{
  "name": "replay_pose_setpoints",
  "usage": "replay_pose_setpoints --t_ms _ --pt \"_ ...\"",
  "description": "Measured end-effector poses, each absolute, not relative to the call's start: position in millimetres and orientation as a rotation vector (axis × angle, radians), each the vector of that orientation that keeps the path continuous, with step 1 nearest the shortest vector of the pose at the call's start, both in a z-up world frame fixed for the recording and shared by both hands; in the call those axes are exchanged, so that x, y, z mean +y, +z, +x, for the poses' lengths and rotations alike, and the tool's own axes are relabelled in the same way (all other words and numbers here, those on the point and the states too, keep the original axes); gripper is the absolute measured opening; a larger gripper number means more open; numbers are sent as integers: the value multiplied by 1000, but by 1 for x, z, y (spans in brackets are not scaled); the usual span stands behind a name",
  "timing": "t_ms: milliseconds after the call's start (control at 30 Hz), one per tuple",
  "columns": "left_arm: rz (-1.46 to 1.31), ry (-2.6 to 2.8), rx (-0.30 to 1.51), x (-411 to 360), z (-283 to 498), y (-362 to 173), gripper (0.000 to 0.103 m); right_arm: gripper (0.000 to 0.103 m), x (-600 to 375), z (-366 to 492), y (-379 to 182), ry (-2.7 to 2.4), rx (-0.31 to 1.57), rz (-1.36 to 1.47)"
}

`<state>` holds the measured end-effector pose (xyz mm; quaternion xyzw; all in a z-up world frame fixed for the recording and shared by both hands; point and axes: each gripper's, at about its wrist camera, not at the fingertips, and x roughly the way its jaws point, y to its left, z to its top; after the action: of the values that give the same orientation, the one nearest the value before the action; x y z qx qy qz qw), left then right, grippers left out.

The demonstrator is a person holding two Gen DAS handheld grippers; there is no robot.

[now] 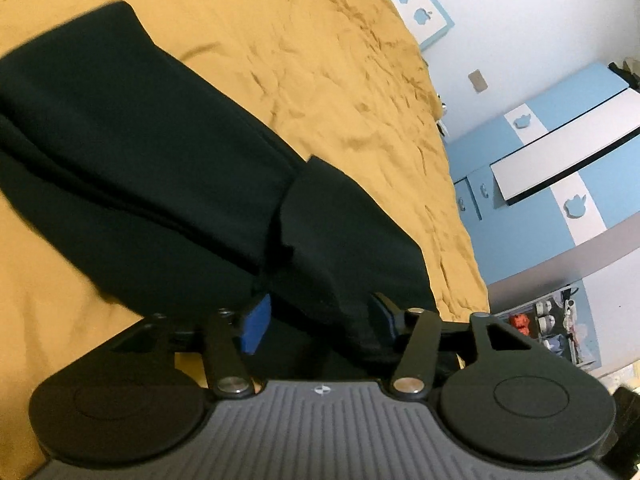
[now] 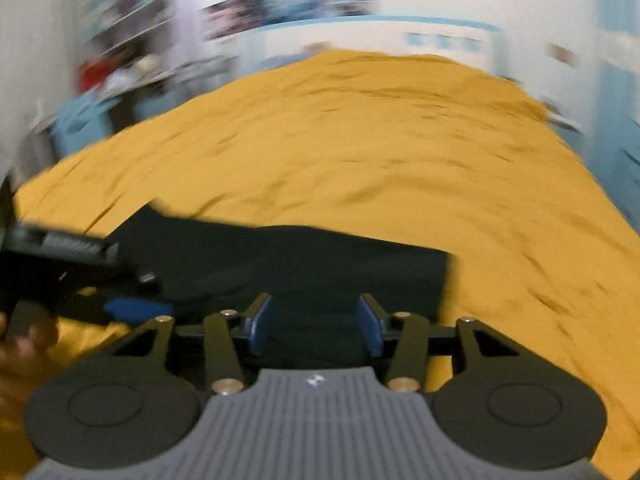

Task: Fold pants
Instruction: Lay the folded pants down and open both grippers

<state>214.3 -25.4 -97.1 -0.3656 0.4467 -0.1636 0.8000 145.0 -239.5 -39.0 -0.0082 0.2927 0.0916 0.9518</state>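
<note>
Pants [image 1: 160,160] lie folded on the yellow bedspread [image 1: 320,60], likely just laid down. Left gripper [image 1: 320,320] stands open, cloth draped loosely between its pads. Right gripper [image 2: 314,322] is open too, hem between pads, nothing pinched; it looks like a release.

My matt black plastic left gripper [image 1: 316,320] with blue rubbery pads [image 1: 256,328], smooth matt black cloth pants [image 1: 140,152], rumpled mustard cloth bedsheet [image 1: 320,60], glossy blue-and-white cupboard [image 1: 560,168]
</note>
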Motion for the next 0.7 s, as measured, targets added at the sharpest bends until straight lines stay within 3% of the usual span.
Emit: replay_pose_setpoints --t_ms 333,433,467,500,567,633,700 --pt "-887 -221 975 -37 221 -112 67 46 -321 121 -77 93 657 493" --pt "-942 -177 992 -39 230 -115 60 46 -305 120 -80 120 657 395" --pt "-958 -161 998 -39 232 -116 52 45 -297 121 -79 132 652 333" --pt "-966 -145 1008 -39 234 -118 46 42 -289 119 -79 144 646 265" --pt "-966 -121 1020 -40 235 -121 23 3 -268 119 -81 131 626 86" --pt "-961 -124 989 -38 231 -116 14 2 -254 114 -82 119 599 -73" --pt "-980 -155 896 -31 216 -104 11 2 -242 99 -75 132 531 -198"
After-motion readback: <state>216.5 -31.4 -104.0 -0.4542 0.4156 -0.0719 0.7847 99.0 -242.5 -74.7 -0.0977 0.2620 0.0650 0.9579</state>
